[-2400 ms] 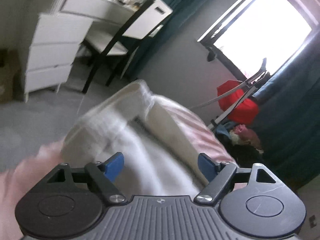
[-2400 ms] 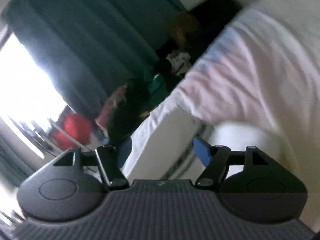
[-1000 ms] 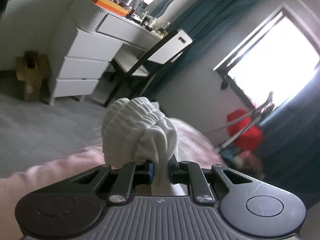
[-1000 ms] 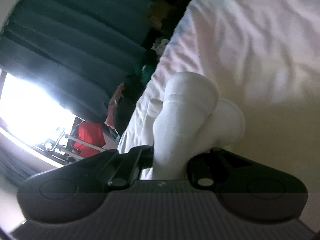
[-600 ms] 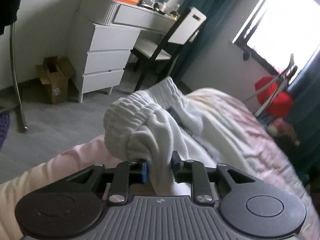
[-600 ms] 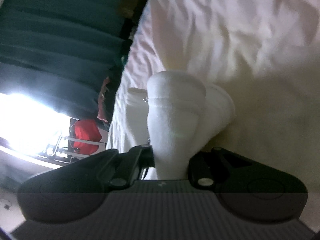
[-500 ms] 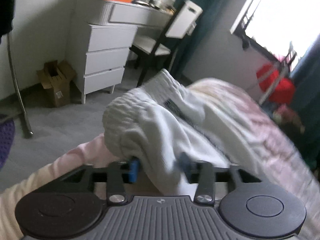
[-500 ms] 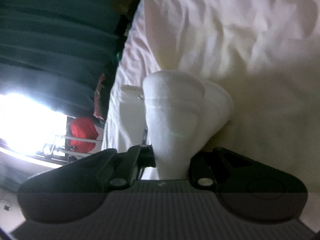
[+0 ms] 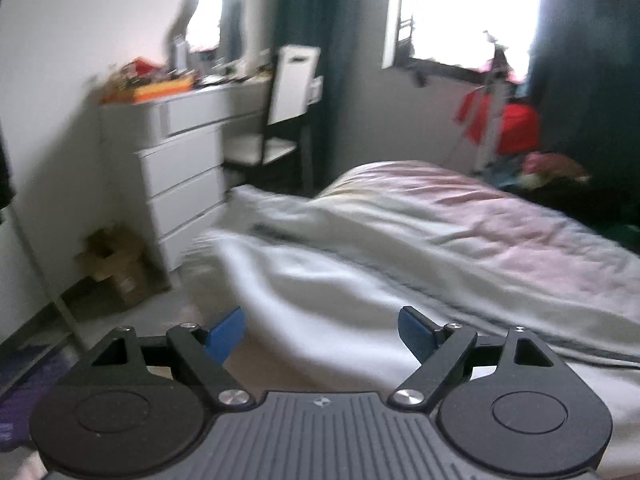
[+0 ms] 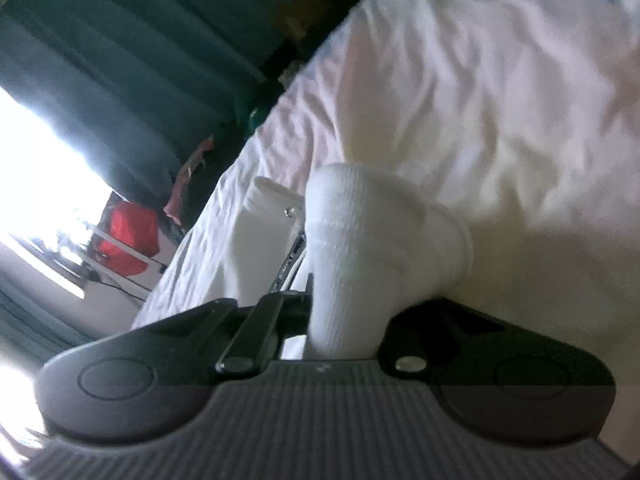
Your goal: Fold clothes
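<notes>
A white garment (image 9: pixel 328 272) lies spread over the near end of the bed (image 9: pixel 500 216), blurred by motion. My left gripper (image 9: pixel 322 334) is open and empty just above it, blue pads wide apart. In the right wrist view my right gripper (image 10: pixel 344 312) is shut on a ribbed cuff of the white garment (image 10: pixel 360 240), which bunches up between the jaws above the pale sheet (image 10: pixel 500 100). A flat part of the garment with a dark stripe (image 10: pixel 260 240) lies to its left.
A white dresser (image 9: pixel 180 160) with clutter on top and a chair (image 9: pixel 280 120) stand left of the bed. A cardboard box (image 9: pixel 116 268) sits on the floor. A window (image 9: pixel 468 8), dark curtains and a red item on a rack (image 9: pixel 500 120) are beyond.
My left gripper has opened and let go of the bunched waistband, which has dropped flat onto the bed. My right gripper keeps its hold on the cuff.
</notes>
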`<state>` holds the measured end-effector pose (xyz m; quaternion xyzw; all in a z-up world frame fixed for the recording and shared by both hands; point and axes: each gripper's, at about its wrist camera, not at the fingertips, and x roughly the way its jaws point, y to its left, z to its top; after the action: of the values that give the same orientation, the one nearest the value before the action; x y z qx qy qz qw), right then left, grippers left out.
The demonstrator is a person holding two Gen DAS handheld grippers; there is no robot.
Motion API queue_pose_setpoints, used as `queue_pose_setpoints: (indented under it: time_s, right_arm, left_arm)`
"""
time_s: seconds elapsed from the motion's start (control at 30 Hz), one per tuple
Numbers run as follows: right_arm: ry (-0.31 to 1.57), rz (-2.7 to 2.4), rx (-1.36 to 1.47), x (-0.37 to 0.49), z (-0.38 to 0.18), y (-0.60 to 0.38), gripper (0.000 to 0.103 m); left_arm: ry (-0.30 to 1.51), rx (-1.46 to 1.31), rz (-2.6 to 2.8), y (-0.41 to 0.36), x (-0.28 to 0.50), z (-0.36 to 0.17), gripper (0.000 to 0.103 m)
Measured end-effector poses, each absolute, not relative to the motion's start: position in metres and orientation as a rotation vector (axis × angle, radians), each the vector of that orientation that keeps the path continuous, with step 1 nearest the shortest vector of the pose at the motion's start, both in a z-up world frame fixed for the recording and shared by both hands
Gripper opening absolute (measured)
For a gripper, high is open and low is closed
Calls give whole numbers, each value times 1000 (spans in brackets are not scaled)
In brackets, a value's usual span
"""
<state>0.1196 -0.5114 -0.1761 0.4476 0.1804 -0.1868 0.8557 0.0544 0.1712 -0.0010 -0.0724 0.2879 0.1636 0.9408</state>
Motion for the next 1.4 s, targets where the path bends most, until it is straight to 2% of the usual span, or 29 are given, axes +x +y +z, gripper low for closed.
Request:
queue_pose_setpoints:
  time_s: [0.23,0.5,0.7,0.93,1.07,1.2,1.4]
  right_arm:
    - [352,-460,777,128,-151,-490,10]
    - [317,-485,540,129,-121,-460,10]
    - [218,-412,260,131,-77,-411,10]
    - [63,-232,-104,115,-29,-289,10]
    - [40,-101,-302,105,-35,-211,10]
    - [102,46,-464,96,-75,-144,10]
    - [379,250,-603,90,-149,-95,11]
  left_arm:
    - [564,-46,87,62,89,-40,87]
    - [664,119,21,25,114,-116,87]
    - [661,71,2,36,112,-109,87]
    - [600,37,-10,49,99,-83,87]
    - [545,-37,-7,67,91,-66,88]
    - [519,-200,6,88,87,-60,89]
    - [525,-310,-10,107,83,-61,89]
